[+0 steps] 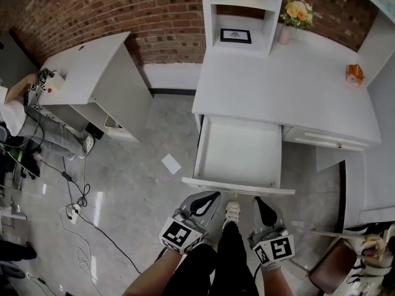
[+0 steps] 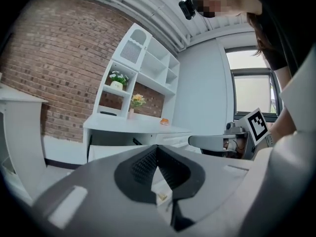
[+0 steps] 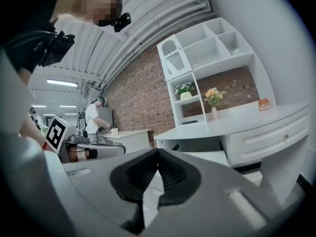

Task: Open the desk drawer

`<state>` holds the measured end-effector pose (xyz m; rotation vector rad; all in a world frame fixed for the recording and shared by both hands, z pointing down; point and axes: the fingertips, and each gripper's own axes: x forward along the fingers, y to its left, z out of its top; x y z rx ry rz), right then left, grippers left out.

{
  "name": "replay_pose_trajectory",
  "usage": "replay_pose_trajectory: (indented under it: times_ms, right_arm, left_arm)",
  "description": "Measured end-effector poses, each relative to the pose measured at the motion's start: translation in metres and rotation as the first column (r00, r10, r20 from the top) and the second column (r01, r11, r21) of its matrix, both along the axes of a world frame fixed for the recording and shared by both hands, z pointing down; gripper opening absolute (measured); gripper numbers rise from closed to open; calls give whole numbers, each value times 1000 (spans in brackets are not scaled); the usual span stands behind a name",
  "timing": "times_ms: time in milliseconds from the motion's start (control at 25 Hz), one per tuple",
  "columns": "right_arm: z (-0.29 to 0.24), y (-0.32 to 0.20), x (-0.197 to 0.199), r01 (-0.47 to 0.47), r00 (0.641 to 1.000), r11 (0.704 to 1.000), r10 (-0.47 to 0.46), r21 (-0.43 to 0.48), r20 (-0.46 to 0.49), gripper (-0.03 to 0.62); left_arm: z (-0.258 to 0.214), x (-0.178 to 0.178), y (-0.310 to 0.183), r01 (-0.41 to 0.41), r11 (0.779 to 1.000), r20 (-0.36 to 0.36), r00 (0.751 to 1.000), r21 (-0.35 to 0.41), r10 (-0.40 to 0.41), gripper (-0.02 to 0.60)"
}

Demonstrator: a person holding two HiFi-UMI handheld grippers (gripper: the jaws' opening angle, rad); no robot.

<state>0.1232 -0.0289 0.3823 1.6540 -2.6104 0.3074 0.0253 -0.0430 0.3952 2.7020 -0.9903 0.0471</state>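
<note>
Closest under the head camera, the person's dark trouser legs (image 1: 225,264) and 1 white shoe (image 1: 231,213) show between the 2 grippers. The left gripper (image 1: 207,200) has its jaws pressed together at the tips with nothing between them. The right gripper (image 1: 261,206) is likewise closed and empty. Both are just short of the desk drawer (image 1: 237,185), touching nothing. The drawer stands pulled well out from under the white desk (image 1: 278,82), its front panel nearest the shoe. Another drawer (image 1: 324,140) to its right sits flush. On the desktop stand a vase of flowers (image 1: 295,14) and a small orange object (image 1: 354,73), perhaps an ornament. A paper scrap (image 1: 171,163) lies on the grey floor (image 1: 142,184).
</note>
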Motion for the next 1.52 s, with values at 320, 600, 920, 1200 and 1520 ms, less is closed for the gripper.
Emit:
replay_pose_trajectory:
  times_ms: [320, 600, 920, 1200, 1520]
  right_arm:
    - [-56, 5, 9, 1, 1000, 1000, -1, 29, -13, 3]
    - [-113, 5, 24, -10, 1000, 997, 12, 71, -19, 3]
    - [-155, 17, 20, 14, 999, 995, -12, 94, -31, 3]
    - [-169, 24, 20, 19, 999, 995, -14, 102, -46, 3]
    - [-188, 25, 19, 34, 998, 994, -29, 105, -49, 3]
  left_arm:
    - [-61, -12, -6, 11, 998, 6, 1000, 63, -11, -5]
    - [-105, -16, -4, 68, 996, -61, 996, 54, -64, -5]
    - [-146, -47, 2, 158, 984, -69, 986, 79, -153, -5]
    - [-172, -46, 8, 140, 984, -88, 987, 107, -131, -5]
    - [-184, -48, 3, 126, 985, -104, 988, 121, -114, -5]
